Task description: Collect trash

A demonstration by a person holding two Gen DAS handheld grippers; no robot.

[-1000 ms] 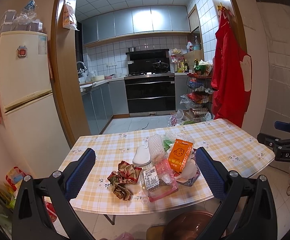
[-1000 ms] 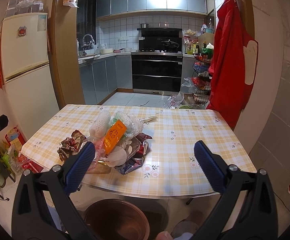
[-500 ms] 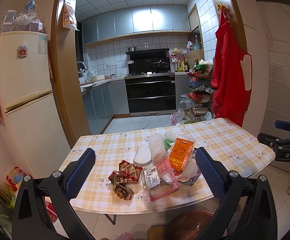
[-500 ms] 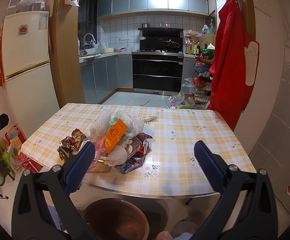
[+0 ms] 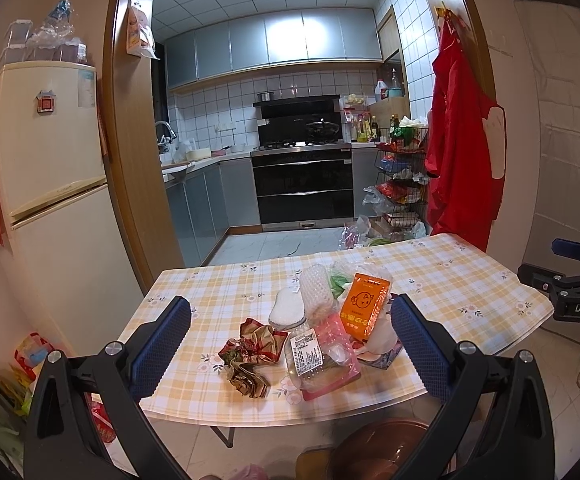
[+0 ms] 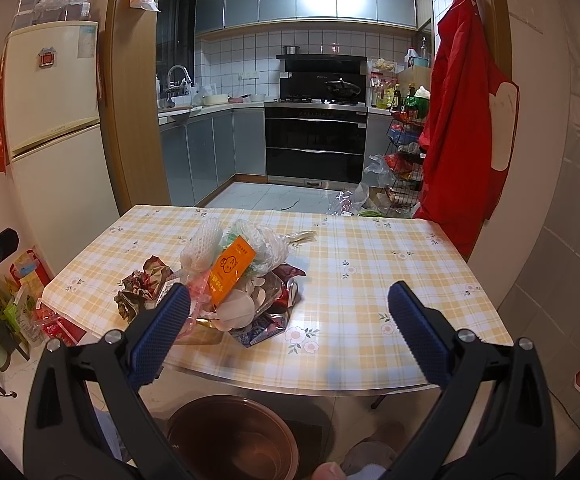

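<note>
A pile of trash lies on the checked table (image 5: 450, 280): a crumpled red-gold wrapper (image 5: 252, 354), a white foam net (image 5: 316, 290), an orange packet (image 5: 364, 306) and a pink labelled tray (image 5: 322, 356). The same pile shows in the right wrist view, with the orange packet (image 6: 230, 274) on top. A brown bin (image 6: 232, 438) stands on the floor below the table's near edge. My left gripper (image 5: 290, 340) is open and empty, in front of the pile. My right gripper (image 6: 288, 328) is open and empty, right of the pile.
A cream fridge (image 5: 50, 184) stands at the left. A red apron (image 6: 462, 120) hangs on the wall at the right. A wire rack (image 5: 400, 184) and bags sit on the floor behind the table. The kitchen oven (image 6: 316, 144) is far back.
Both grippers have crept slightly forward toward the table; the pile sits a little nearer in both views. Both stay open.
</note>
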